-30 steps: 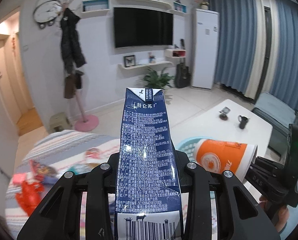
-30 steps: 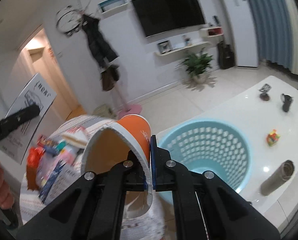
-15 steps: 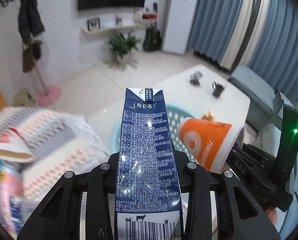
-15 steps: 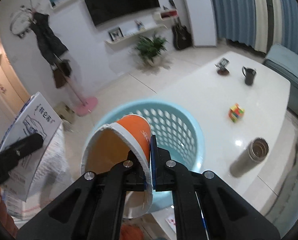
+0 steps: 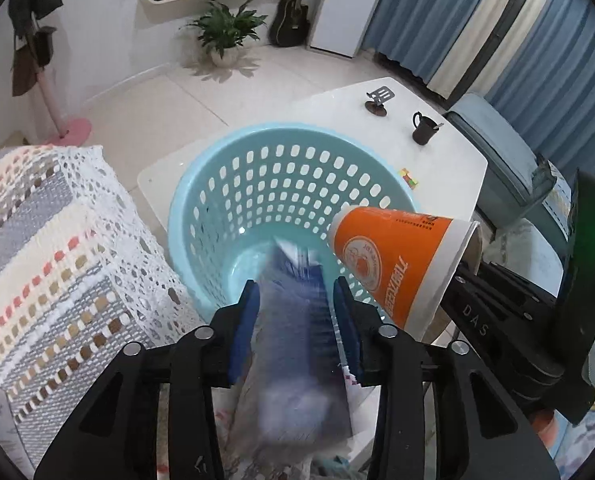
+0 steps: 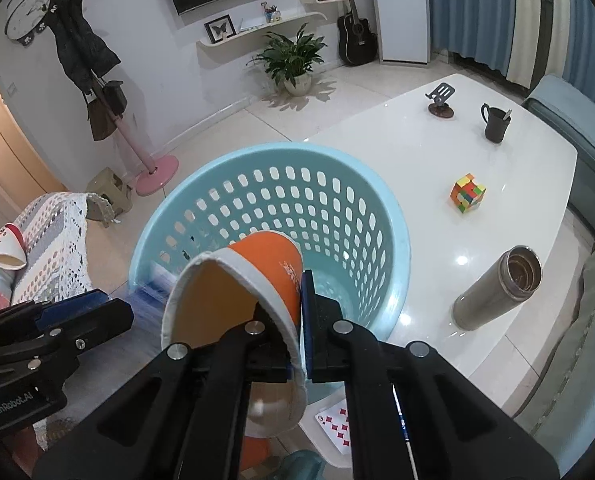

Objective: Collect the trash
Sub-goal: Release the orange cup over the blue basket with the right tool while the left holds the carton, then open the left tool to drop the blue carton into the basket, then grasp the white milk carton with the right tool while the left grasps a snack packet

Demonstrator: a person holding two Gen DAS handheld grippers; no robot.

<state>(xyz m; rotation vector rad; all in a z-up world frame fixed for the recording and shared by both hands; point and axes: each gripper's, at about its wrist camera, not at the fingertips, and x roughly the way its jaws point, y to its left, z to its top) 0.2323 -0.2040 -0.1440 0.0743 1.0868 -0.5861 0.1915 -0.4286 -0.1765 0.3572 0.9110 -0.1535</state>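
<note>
Left gripper (image 5: 295, 304): we record its fingers spread wide, a blurred dark-blue milk carton (image 5: 297, 344) between them, clear of both pads, its top pointing into the basket. Right gripper (image 6: 302, 312): clamped on the white rim of an orange paper cup (image 6: 257, 280), one finger inside, one outside; the cup lies tilted over the basket mouth. Just beyond, we list a light-blue perforated basket (image 6: 393, 248) at the edge of a white table (image 6: 377, 140). On the table: steel flask (image 6: 497, 288), colour cube (image 6: 468, 193), dark mug (image 6: 496, 123), phone stand (image 6: 440, 100). To the left: a crocheted cover (image 5: 49, 240). Farthest: potted plant (image 6: 291, 58), guitar (image 6: 355, 38)
</note>
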